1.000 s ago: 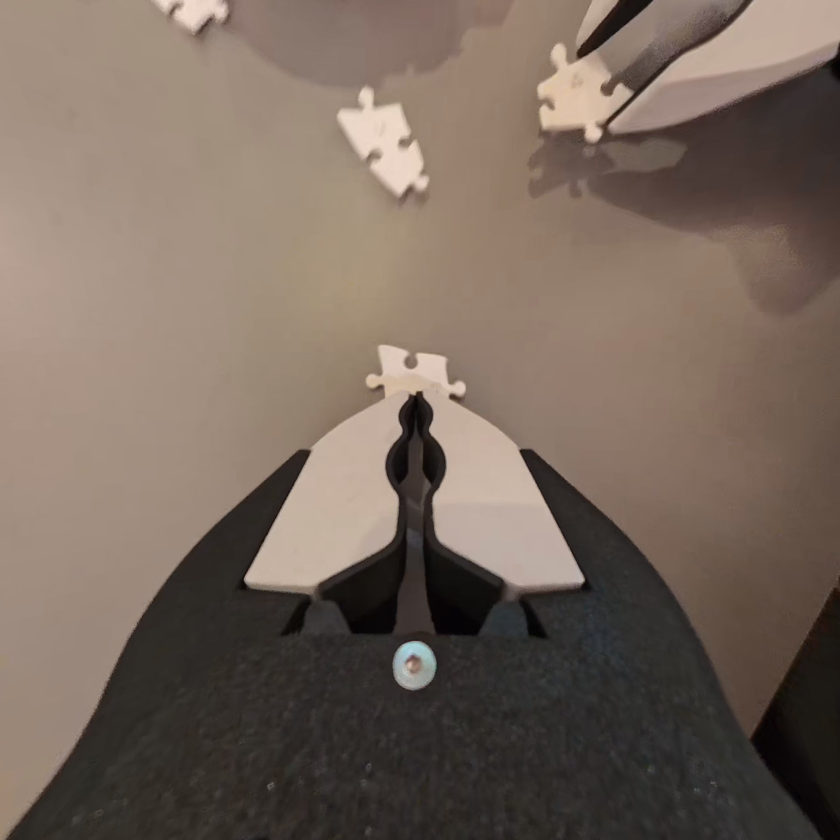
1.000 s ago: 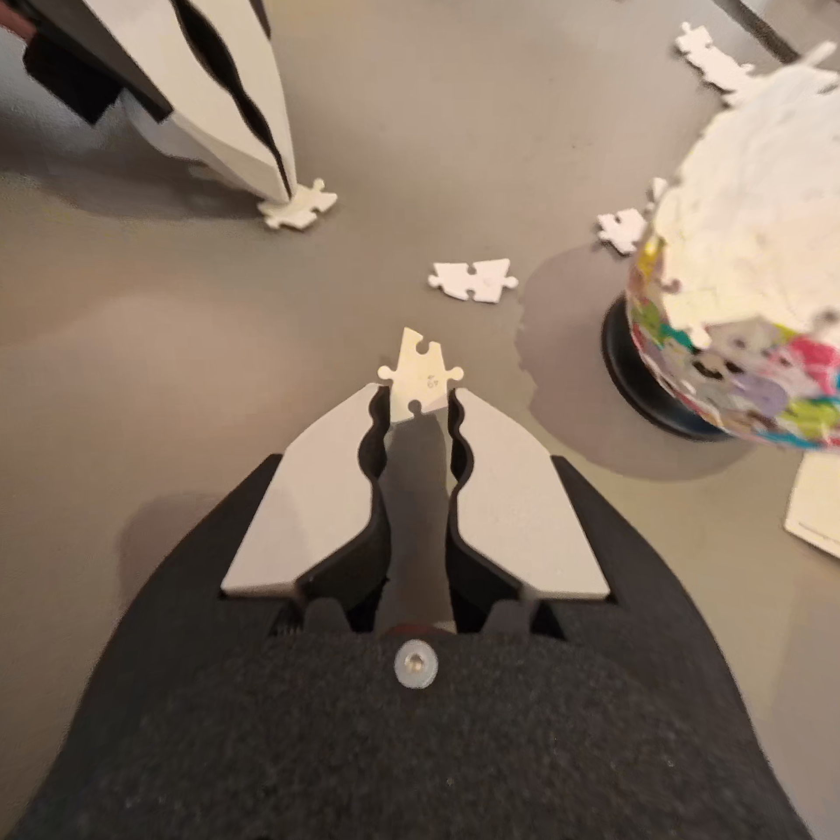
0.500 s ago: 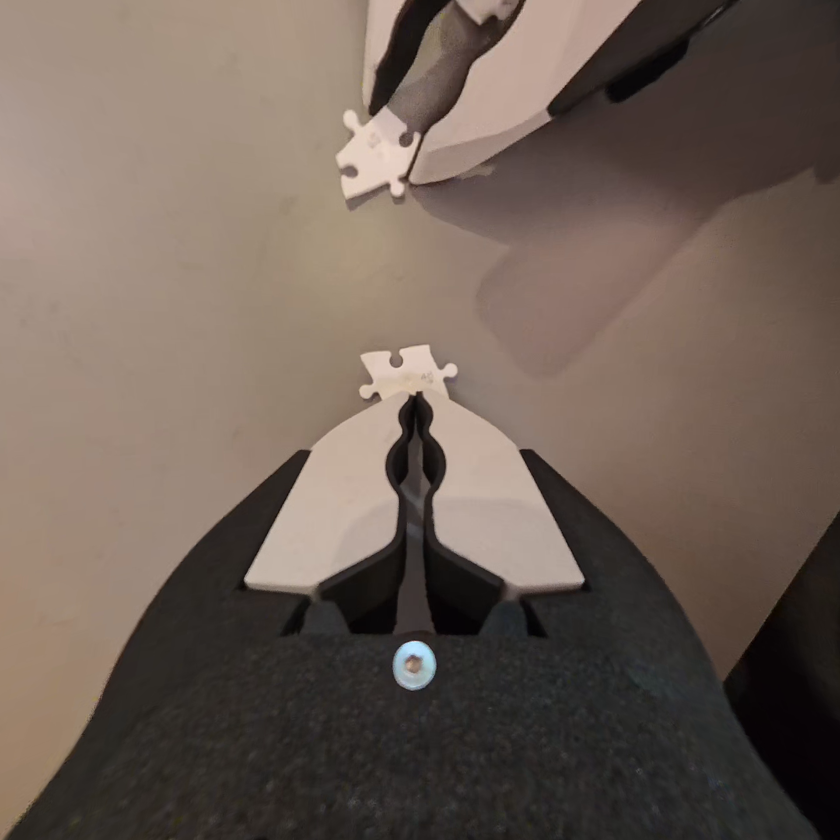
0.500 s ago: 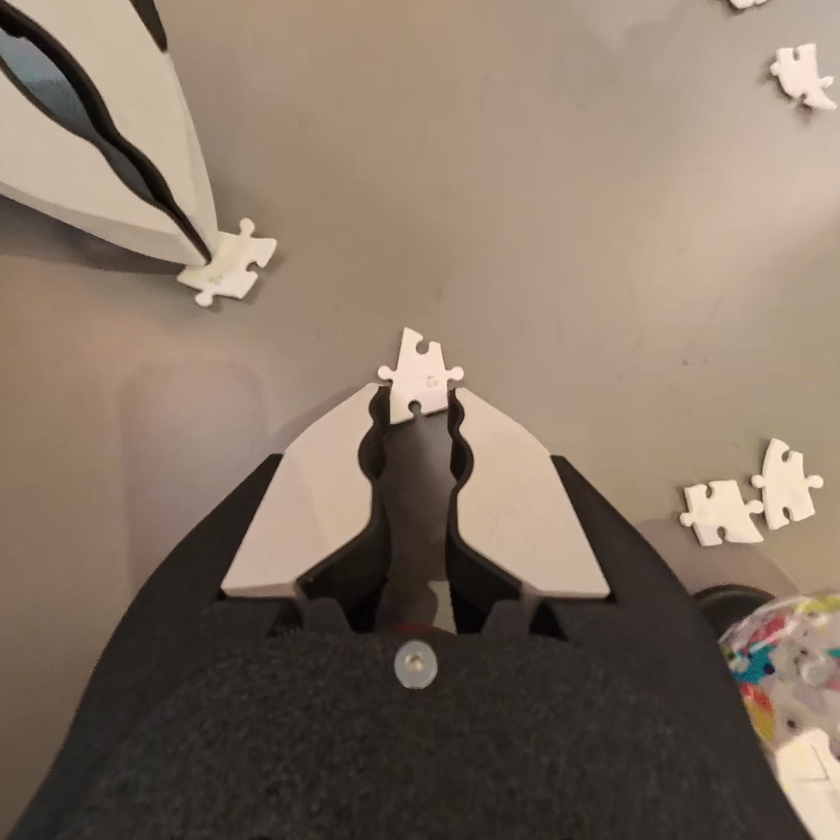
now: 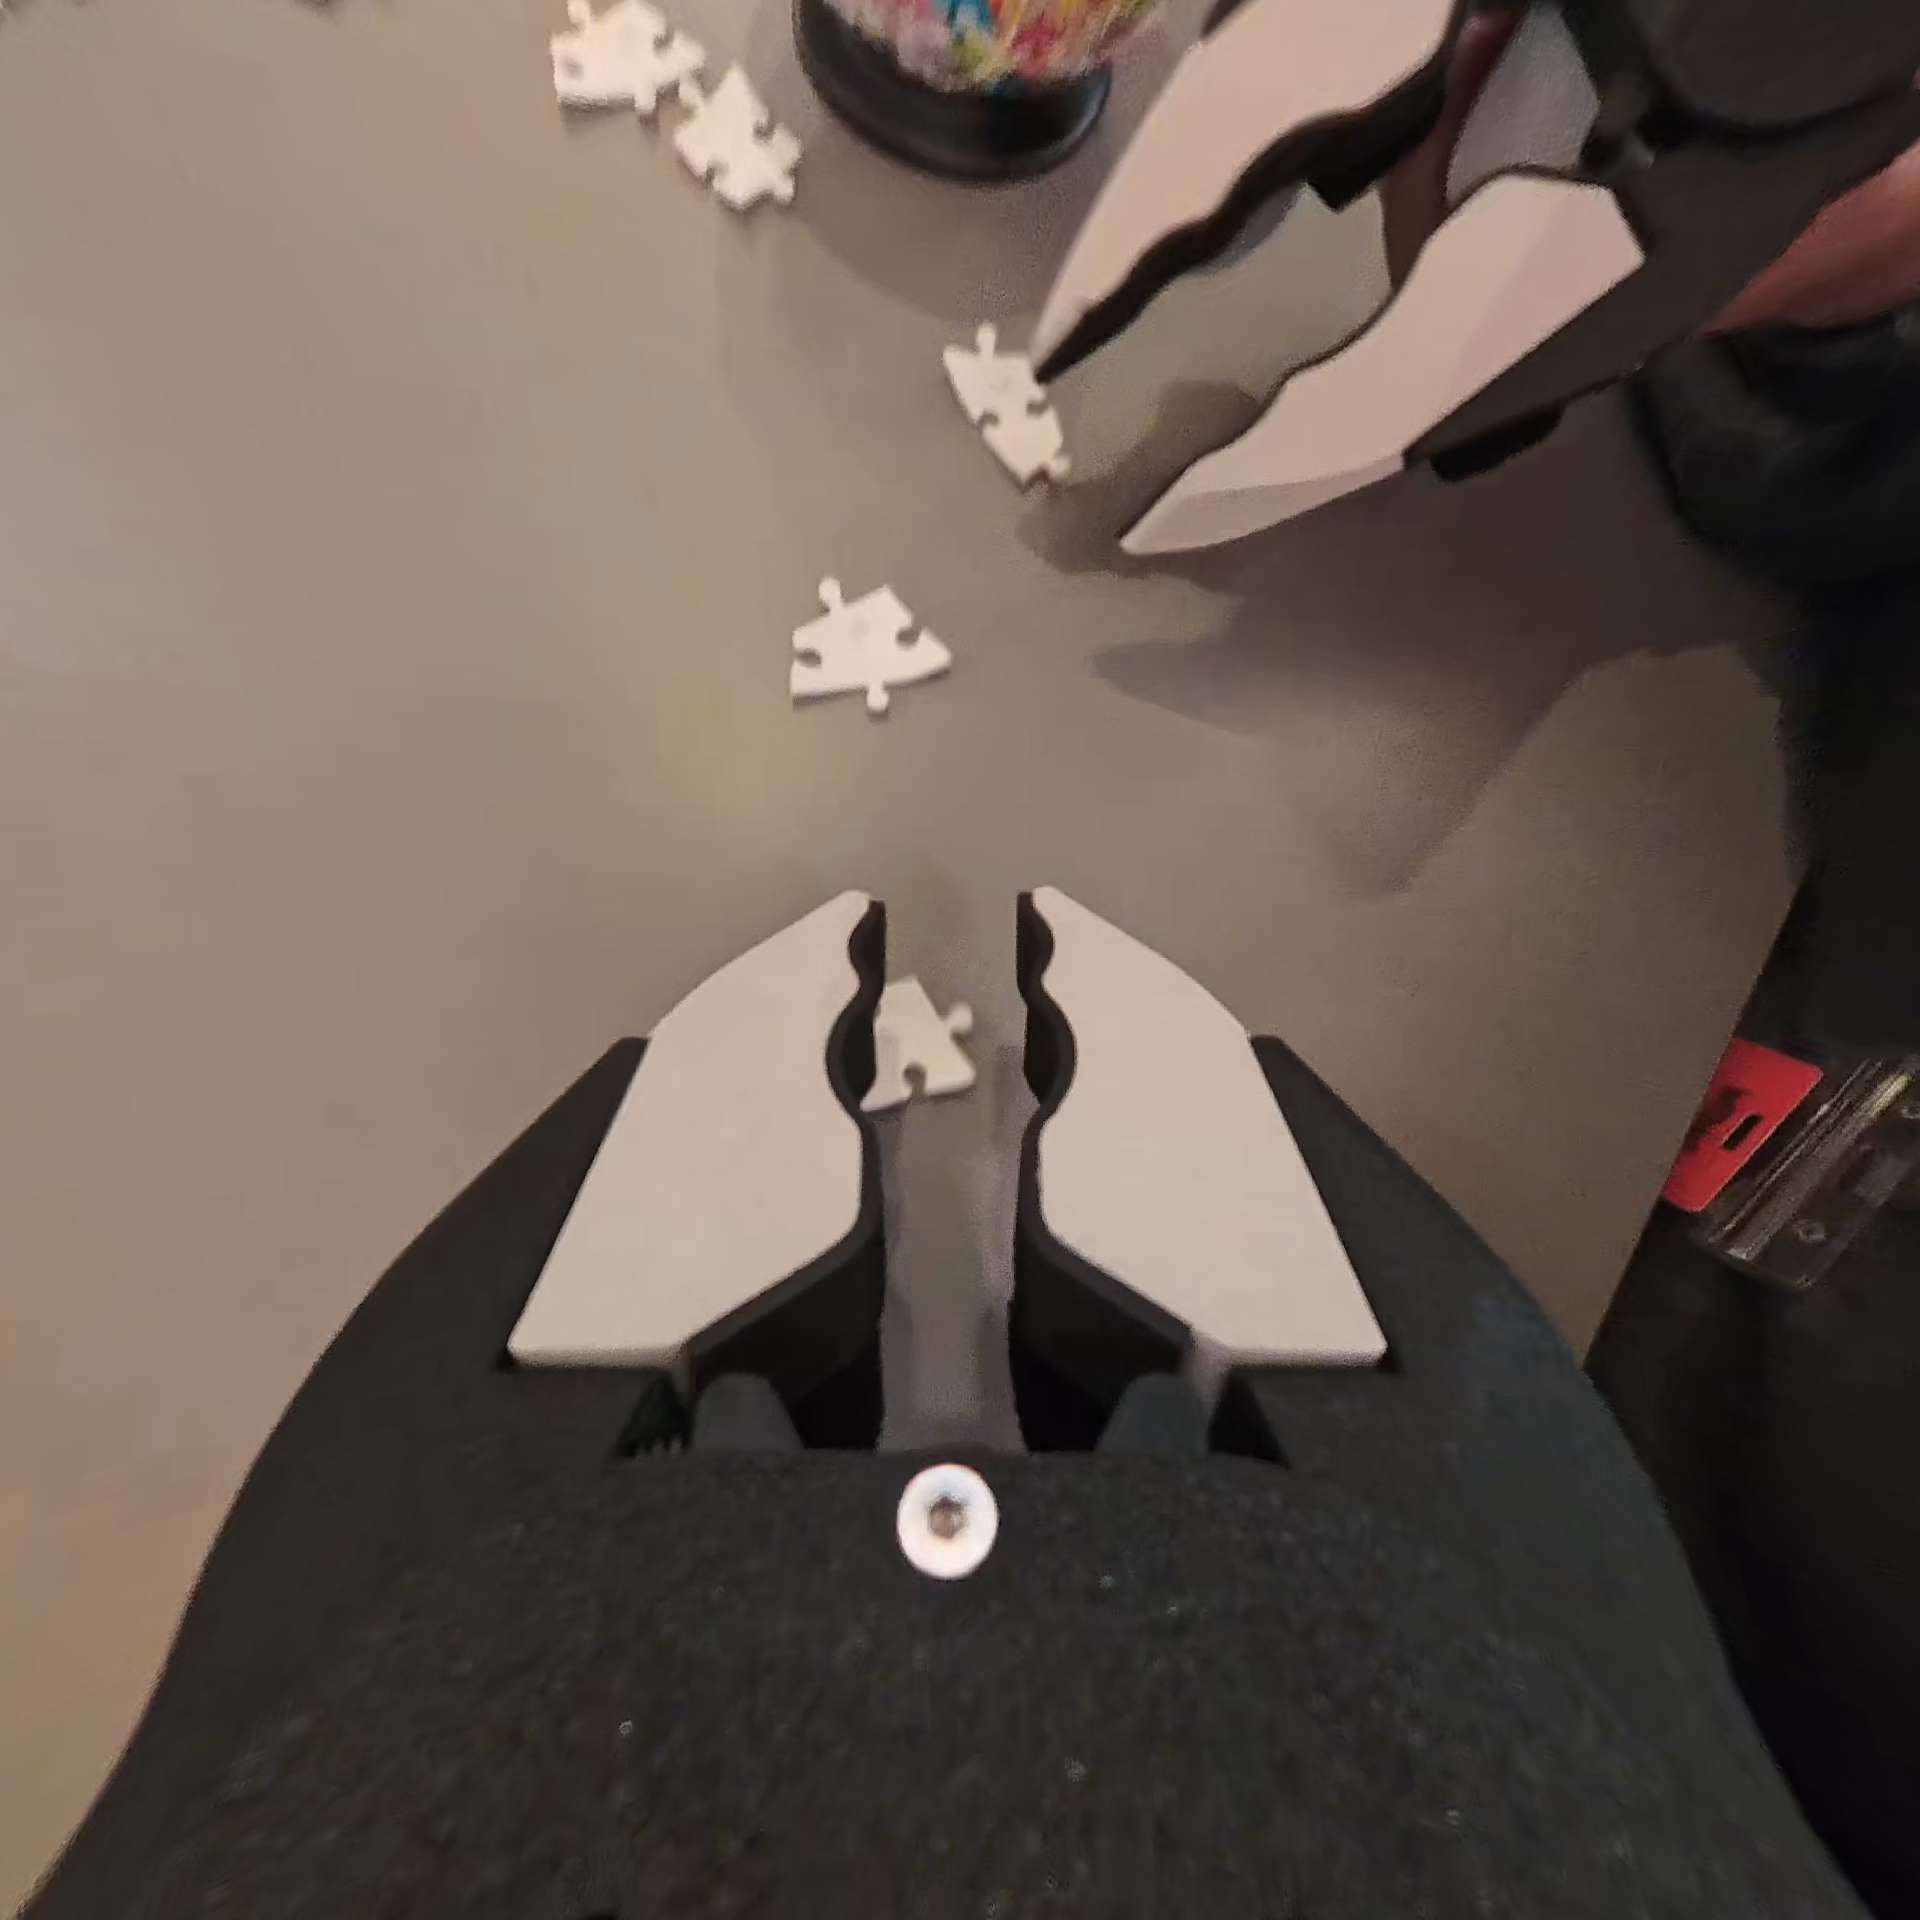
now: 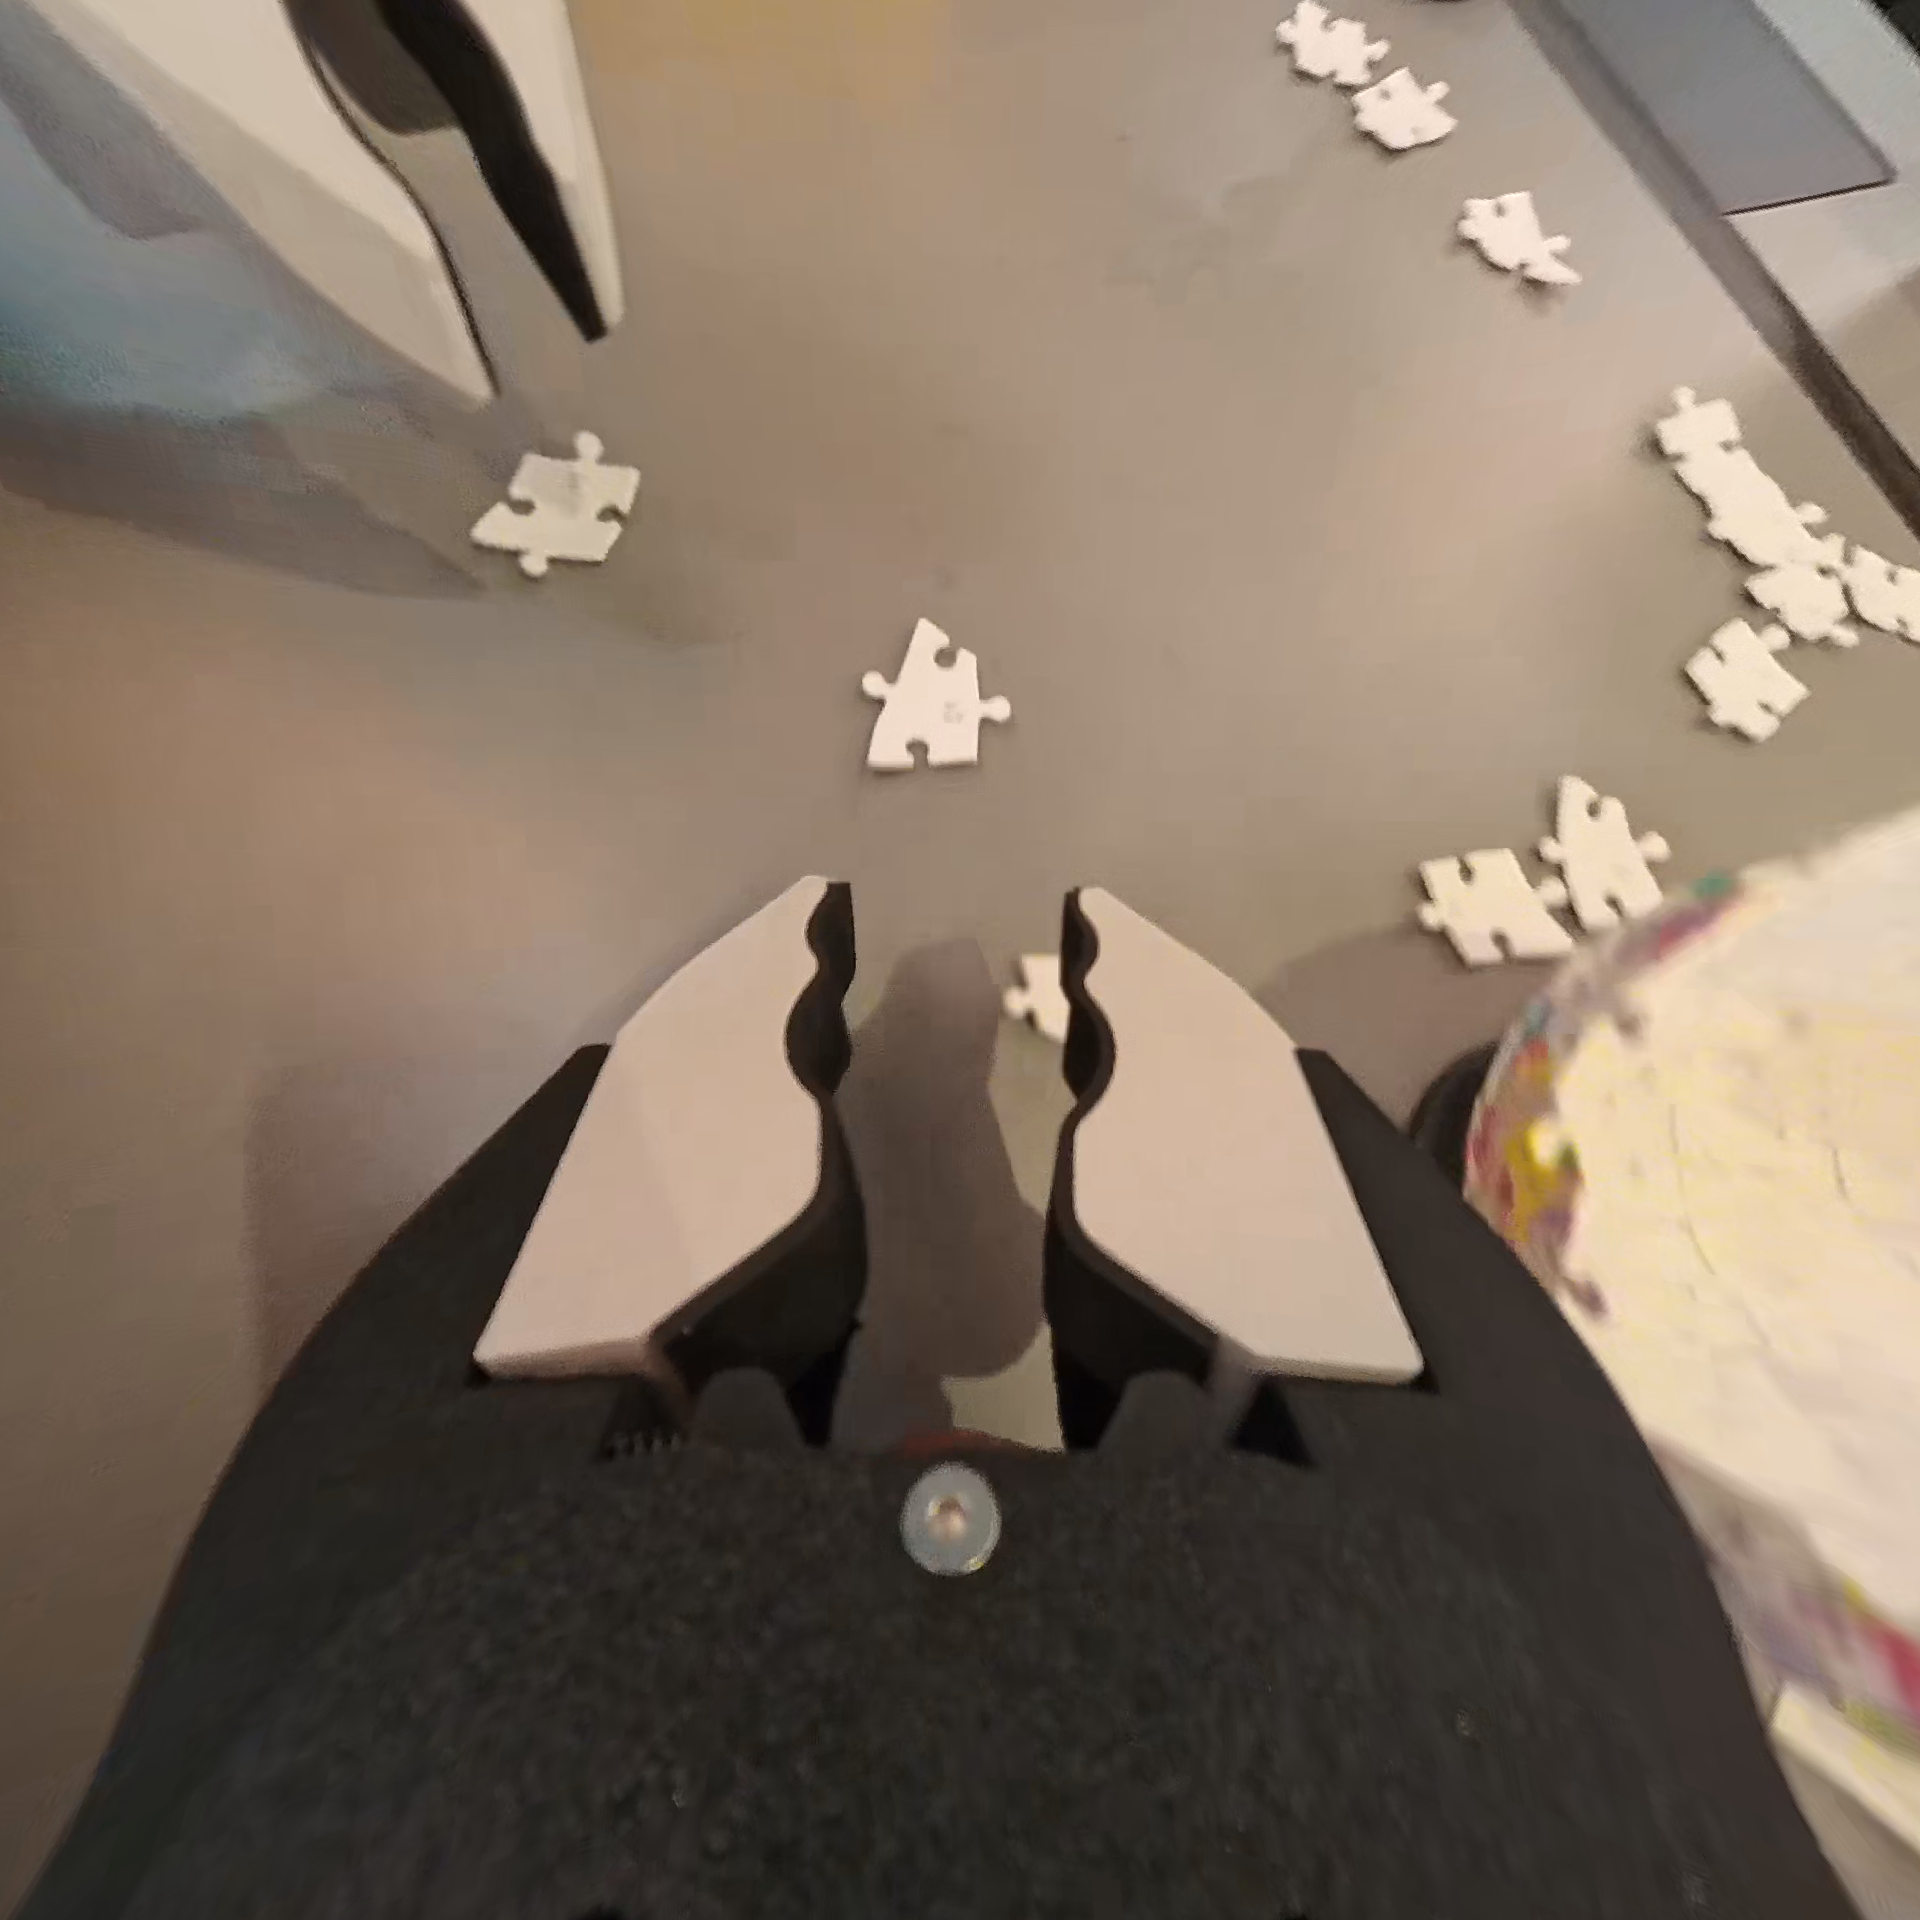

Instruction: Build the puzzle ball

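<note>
1. Your left wrist view alone shows a person's hand (image 5: 1829,249) on the right gripper (image 5: 1081,447) far ahead to the right, a red tag (image 5: 1735,1132) with a clear clip beyond the table's (image 5: 312,623) right edge, and the black stand (image 5: 956,114) under the puzzle ball (image 5: 997,31), of which only a coloured sliver shows at the top.
2. Your right wrist view alone shows the puzzle ball (image 6: 1714,1195) up close, to the right of the right gripper (image 6: 956,904): part-built, white inner surface facing the camera, coloured rim on its left, blurred. It also shows a scatter of loose white pieces (image 6: 1766,540) far ahead to the right, and a joined pair (image 6: 1538,883) just ahead of the ball.
3. Your left gripper (image 5: 951,909) is spread with a clear gap and holds nothing. A white piece (image 5: 925,1044) lies on the table below the gap, near the left finger (image 5: 727,1143). Contact cannot be judged.
4. Straight ahead of the left gripper lies another white piece (image 5: 868,655). A third piece (image 5: 1008,416) lies by the far gripper's tips.
5. Your right gripper is also spread wide and empty. A white piece (image 6: 1039,992) shows partly past the inner edge of its right finger (image 6: 1195,1143). Another piece (image 6: 930,717) lies flat ahead, well clear of the tips.
6. In the right wrist view, the left gripper (image 6: 551,343) hangs ahead to the left, tips parted, above a white piece (image 6: 556,504).
</note>
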Demonstrator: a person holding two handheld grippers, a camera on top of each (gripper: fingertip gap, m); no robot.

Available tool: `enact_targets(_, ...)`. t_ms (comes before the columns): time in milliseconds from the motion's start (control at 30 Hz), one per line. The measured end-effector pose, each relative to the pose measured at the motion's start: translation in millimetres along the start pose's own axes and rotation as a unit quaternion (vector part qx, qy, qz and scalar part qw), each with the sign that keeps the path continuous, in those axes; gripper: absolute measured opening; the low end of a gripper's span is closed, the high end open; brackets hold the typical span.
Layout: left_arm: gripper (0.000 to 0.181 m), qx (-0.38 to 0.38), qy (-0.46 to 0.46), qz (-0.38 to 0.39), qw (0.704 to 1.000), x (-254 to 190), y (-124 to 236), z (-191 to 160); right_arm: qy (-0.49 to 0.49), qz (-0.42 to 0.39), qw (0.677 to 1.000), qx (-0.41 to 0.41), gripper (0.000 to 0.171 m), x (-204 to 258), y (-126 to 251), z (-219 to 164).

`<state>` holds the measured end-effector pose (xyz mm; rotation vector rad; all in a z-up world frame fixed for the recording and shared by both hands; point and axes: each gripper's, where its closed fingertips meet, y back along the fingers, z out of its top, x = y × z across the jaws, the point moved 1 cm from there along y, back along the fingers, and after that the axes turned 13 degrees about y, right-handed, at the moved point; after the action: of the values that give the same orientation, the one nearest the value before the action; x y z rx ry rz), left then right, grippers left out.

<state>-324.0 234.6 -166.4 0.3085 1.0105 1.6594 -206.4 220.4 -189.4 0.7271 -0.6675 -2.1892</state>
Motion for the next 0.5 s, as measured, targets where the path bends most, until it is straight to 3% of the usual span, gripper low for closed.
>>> enact_targets(267,0.044,0.004,-0.037,0.008,0.999,-8,-41,50,-0.069,-0.08,0.99,-0.096,0.03,-3,63,-31)
enact_targets(400,0.061,0.024,-0.045,0.013,0.999,-19,-75,67,-0.096,-0.089,0.983,-0.132,0.032,-8,76,-34)
enact_targets(500,0.062,0.047,-0.051,0.017,0.997,-28,-99,69,-0.1,-0.081,0.981,-0.143,0.032,-7,79,-35)
